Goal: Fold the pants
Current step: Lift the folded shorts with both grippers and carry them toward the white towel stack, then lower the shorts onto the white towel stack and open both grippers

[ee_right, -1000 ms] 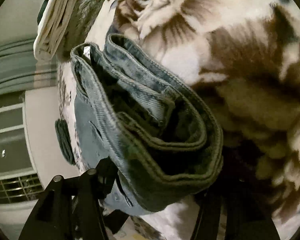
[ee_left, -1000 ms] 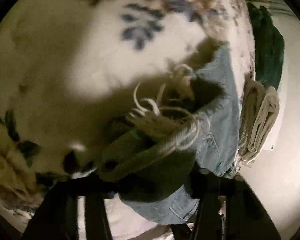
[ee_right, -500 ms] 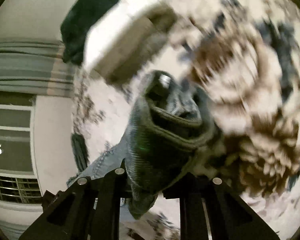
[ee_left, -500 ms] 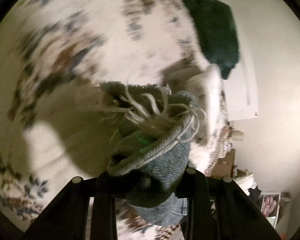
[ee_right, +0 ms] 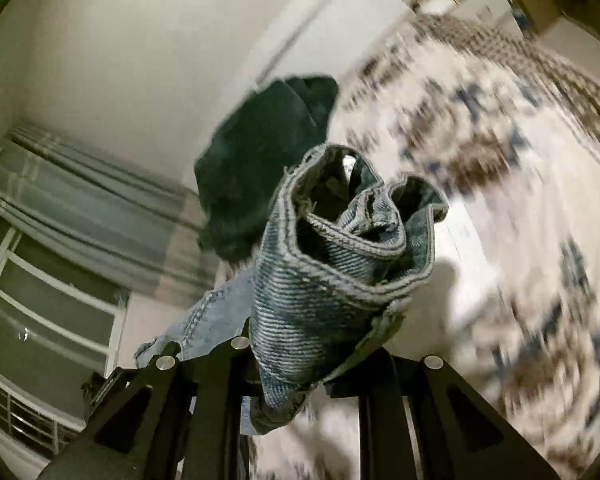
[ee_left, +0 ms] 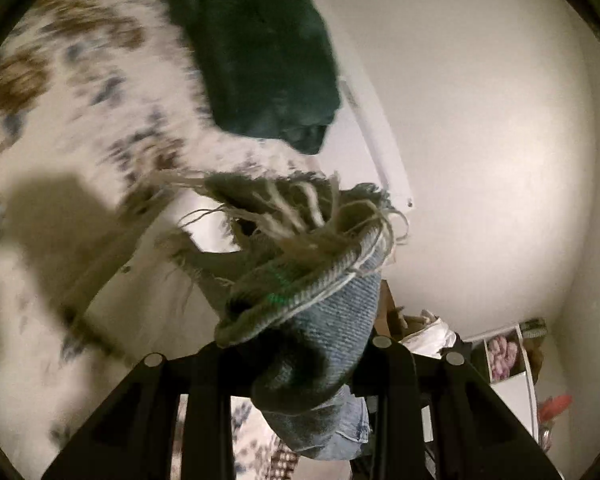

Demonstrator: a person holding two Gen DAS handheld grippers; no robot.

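Note:
Both grippers hold the blue denim pants in the air above the floral blanket. My left gripper [ee_left: 300, 364] is shut on the frayed hem end of the pants [ee_left: 300, 280], with loose white threads sticking out ahead. My right gripper [ee_right: 296, 364] is shut on a bunched, seamed end of the same pants [ee_right: 340, 264], and more denim hangs down to the left of the fingers. The fingertips of both grippers are hidden by the cloth.
A white floral blanket [ee_left: 80, 100] covers the bed [ee_right: 520, 220]. A dark green folded cloth [ee_left: 260, 60] lies at the bed's far edge and also shows in the right wrist view [ee_right: 260, 160]. Striped curtains [ee_right: 80, 220] and a window stand left. Clutter [ee_left: 500, 352] sits by the wall.
Both grippers have lifted the pants off the blanket and swung upward toward the wall and the green cloth. The folded cream cloth has dropped out of view.

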